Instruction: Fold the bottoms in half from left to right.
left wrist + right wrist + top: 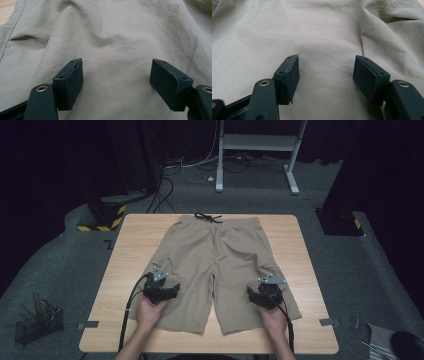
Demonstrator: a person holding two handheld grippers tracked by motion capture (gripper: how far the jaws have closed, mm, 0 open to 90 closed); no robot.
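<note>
My left fingers (116, 83) and right fingers (325, 80) hover apart over flat tan shorts (215, 265) at six o'clock; next, pinching each hem, I judge.

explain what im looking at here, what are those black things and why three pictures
A person at a wooden table holds a hand-held gripper in each hand: the left gripper and the right gripper. Each has two black jaws that pinch things. The high view comes from a camera above, looking down. The other two come from small cameras riding on each gripper, looking along its jaws. A pair of tan shorts lies flat on the table, drawstring at the far edge. Both grippers sit over the leg ends with jaws wide open, holding nothing.
</note>
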